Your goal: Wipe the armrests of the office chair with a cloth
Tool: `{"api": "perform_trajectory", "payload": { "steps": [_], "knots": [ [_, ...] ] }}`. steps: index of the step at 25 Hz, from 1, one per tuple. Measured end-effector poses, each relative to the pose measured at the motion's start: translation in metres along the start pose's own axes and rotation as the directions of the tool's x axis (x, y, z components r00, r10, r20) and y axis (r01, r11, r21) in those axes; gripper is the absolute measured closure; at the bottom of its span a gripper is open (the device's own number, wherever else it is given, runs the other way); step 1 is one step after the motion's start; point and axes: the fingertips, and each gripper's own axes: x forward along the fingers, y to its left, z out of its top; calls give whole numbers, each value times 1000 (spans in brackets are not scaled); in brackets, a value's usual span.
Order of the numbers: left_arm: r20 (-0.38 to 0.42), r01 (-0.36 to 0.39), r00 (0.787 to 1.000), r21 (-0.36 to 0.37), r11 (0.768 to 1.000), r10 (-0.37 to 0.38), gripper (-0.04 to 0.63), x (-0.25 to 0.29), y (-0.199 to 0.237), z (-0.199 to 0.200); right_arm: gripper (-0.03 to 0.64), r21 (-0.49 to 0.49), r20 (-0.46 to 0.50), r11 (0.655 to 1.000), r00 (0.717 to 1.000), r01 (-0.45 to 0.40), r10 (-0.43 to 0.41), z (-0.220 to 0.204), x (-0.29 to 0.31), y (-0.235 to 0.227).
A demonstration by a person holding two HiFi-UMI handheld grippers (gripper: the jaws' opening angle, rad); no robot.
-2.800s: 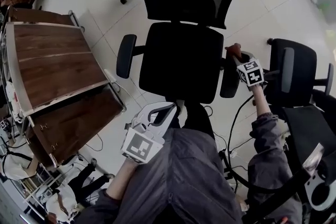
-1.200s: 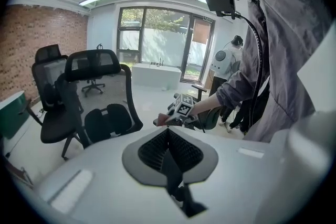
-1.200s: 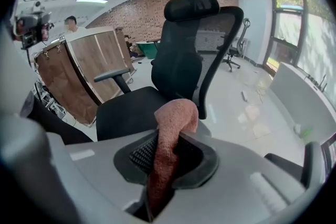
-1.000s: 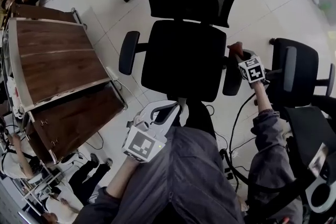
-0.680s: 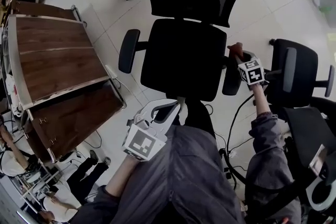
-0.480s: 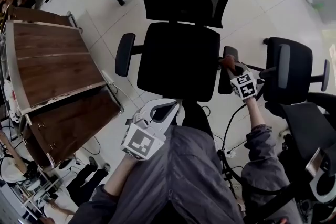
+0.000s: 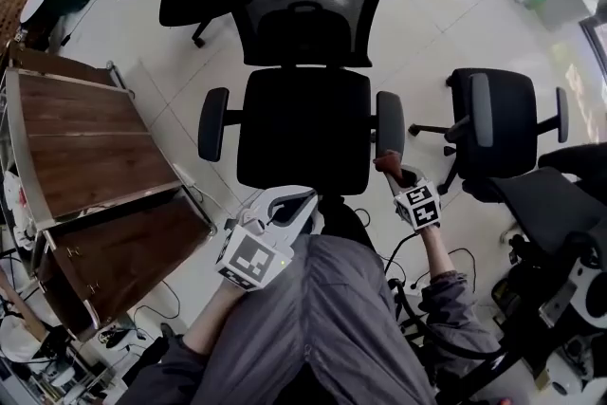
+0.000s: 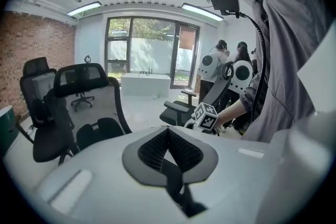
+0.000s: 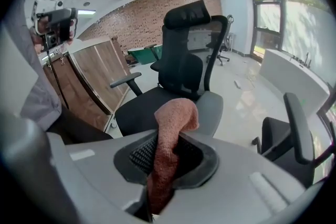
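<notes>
Your right claw (image 9: 167, 157) is clamped on the reddish cloth (image 9: 173, 123), which sits just at the front end of the nearest armrest (image 7: 390, 123) of the office chair (image 7: 303, 128). Your left claw (image 8: 169, 152) is closed on nothing, near your lap

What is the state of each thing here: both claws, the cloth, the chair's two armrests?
left claw: shut, empty.
right claw: shut on the cloth.
cloth: pinched, free end sticking out near the right-side armrest.
right-side armrest: bare on top.
left-side armrest: bare, nothing near it.
</notes>
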Motion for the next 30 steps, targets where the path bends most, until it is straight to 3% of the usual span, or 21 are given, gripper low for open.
{"api": "perform_trajectory", "payload": {
  "steps": [13, 22, 27, 30],
  "knots": [
    [76, 29, 996, 85, 996, -35, 580, -15, -16, 16, 560, -48, 211, 991, 971, 123, -111, 79, -107, 22],
    [59, 23, 998, 80, 997, -28, 580, -18, -10, 12, 560, -33, 151, 985, 975, 170, -163, 57, -91, -28],
    [43, 64, 997, 76, 995, -67, 580, -12, -5, 3, 560, -7, 132, 980, 972, 198, -195, 52, -82, -42],
    [36, 19, 999, 62, 998, -21, 580, -15, 10, 0, 560, -21, 126, 991, 984, 133, -130, 66, -51, -33]
  ]
}}
